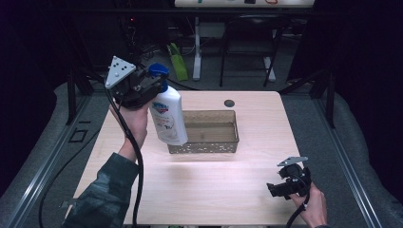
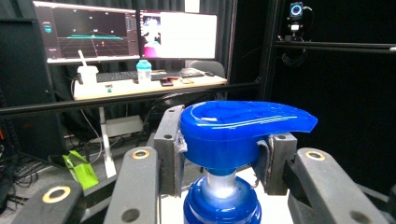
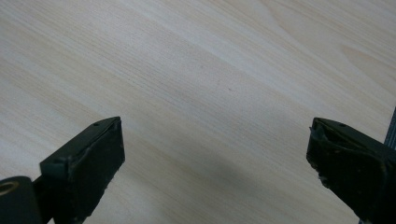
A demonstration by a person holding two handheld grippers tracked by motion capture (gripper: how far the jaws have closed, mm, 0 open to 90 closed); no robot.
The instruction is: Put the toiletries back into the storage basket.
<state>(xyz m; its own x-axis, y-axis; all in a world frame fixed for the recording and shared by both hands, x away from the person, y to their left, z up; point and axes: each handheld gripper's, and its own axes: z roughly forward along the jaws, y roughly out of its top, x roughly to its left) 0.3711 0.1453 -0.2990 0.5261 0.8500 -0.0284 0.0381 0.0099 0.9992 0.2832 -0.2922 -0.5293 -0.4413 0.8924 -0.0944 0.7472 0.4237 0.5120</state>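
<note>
Table [image 1: 199,185]: 1 basket [image 1: 204,147], 1 bottle [image 1: 167,116] clamped by L gripper [image 1: 154,85]; R gripper [image 1: 280,187] open.

A shiny blue plastic pump [image 2: 233,135] is seen on the smooth white bottle [image 1: 167,116]; the desk [image 3: 196,84] is pale, matt wood.

Light wooden tabletop [image 1: 199,190]: near half bare, open to passage between both hands. Shallow translucent brown plastic basket [image 1: 209,147]: stands mid-table, blocks the centre; interior open from above. White pump bottle with blue head [image 1: 167,116]: hangs tilted at the basket's left end, obstructing that corner. Small dark round grommet [image 1: 229,103]: flush with the far edge, no hindrance.
</note>
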